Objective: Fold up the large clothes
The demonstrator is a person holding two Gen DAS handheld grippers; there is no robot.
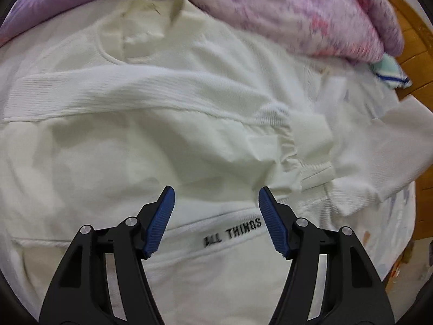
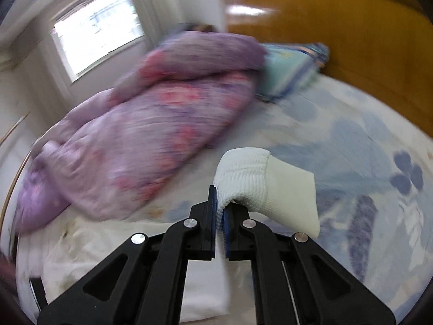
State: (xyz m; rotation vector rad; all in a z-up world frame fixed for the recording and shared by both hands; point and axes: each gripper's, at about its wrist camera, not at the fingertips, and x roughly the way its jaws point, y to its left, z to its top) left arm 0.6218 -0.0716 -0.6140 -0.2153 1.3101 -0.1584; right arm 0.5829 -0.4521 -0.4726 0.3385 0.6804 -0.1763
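**Risk check: cuff pinch thin, left side idle**

Sweatshirt (image 1: 151,140) spread across bed (image 2: 338,140), white, "ALL THINGS" print near hem, one sleeve already laid across chest. Right gripper (image 2: 219,208) clamped nearly flat on ribbed cuff (image 2: 243,178) of other sleeve, lifted off the bedsheet w/ heavy motion blur all round. Left gripper (image 1: 215,203) wide apart, holding nothing, hovering over lower front just above the print.

Possible trouble:
- Grip on cuff edge only, fabric bulging out beyond the tips; prob slips out if swung fast or if sleeve drags on body of garment.
- No hold-down from left side, so pulling the sleeve across could shift or bunch the whole torso and undo the first sleeve fold.
- Purple quilt (image 2: 140,124) lying right beside collar end, overlapping top edge in left view; could snag sleeve or block a flat fold.
- Wrinkled ridge mid-chest likely gets trapped under the next layer, giving a lumpy fold.
- Pillow (image 2: 292,67) well apart, no issue.
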